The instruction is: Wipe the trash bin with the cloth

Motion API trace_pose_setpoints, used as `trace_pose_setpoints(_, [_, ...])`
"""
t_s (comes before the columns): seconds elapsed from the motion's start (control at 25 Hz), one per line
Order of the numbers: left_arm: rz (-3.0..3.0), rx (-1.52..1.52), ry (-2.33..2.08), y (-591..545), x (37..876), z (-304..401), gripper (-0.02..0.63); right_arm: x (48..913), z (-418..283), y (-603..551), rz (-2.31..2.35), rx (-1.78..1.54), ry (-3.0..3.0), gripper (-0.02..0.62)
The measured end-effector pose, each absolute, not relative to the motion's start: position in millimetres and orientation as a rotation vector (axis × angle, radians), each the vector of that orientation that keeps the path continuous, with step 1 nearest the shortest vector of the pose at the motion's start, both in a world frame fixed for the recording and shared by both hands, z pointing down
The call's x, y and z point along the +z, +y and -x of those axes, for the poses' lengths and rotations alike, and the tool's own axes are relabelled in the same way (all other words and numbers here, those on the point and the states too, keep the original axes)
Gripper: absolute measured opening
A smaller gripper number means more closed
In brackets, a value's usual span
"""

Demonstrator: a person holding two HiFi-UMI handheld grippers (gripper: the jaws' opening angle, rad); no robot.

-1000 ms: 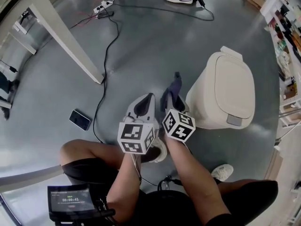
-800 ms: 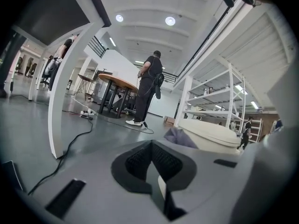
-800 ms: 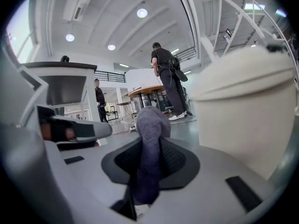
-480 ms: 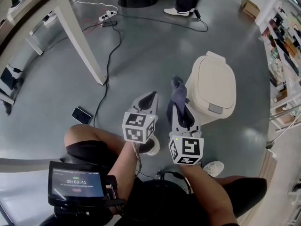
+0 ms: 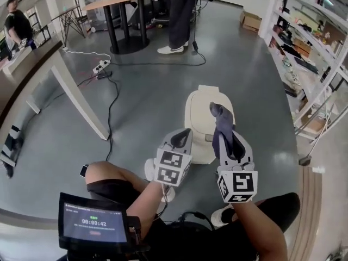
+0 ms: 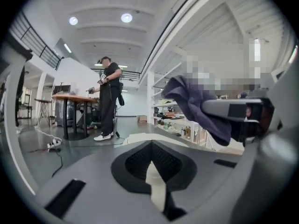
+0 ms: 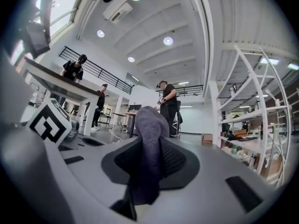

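The cream trash bin (image 5: 199, 105) stands on the grey floor straight ahead with its lid down. My right gripper (image 5: 227, 136) is shut on a purple-grey cloth (image 5: 221, 117) that sticks up above its jaws, in line with the bin's right side. The cloth (image 7: 150, 130) fills the right gripper (image 7: 147, 169) jaws in its own view. My left gripper (image 5: 181, 139) hovers beside it at the bin's near left, jaws together with nothing held. In the left gripper view the left gripper (image 6: 152, 174) shows a thin cream sliver of bin (image 6: 140, 137), and the cloth (image 6: 196, 101) hangs at the right.
A white table leg (image 5: 81, 103) slants at the left, with a black cable (image 5: 111, 109) and power strip (image 5: 101, 67) on the floor. Shelving (image 5: 310, 64) lines the right. A person (image 5: 179, 15) stands beyond the bin. A screen device (image 5: 95, 227) sits by my knee.
The head view has tipped upward. The bin, earlier at the right, now sits straight ahead behind both grippers. The right gripper with the cloth has shifted right and now lines up with the bin.
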State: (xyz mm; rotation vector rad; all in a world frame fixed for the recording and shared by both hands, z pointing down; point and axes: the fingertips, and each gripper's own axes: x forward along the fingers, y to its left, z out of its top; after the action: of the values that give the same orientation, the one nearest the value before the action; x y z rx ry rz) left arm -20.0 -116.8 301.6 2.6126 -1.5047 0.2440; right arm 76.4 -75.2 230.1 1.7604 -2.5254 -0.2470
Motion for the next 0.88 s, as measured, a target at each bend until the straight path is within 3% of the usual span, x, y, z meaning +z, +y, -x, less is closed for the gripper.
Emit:
trace_pose_setpoints(0.4, [-2.653,0.099,-1.612,-110,213,25,-0.003,223,-121,-86,-1.819,0.093,-2.551,0.091])
trace_pose_setpoints(0.56, [-2.448,0.016,-1.508,-110,235,36,-0.003,217,-118,-84,-1.839,0.028,-2.503,0.091])
trace_pose_setpoints(0.88, [-2.594,0.038,-1.588,-96,214,40,-0.003,222,-110,-74,-1.791,-0.029,-2.486,0.091])
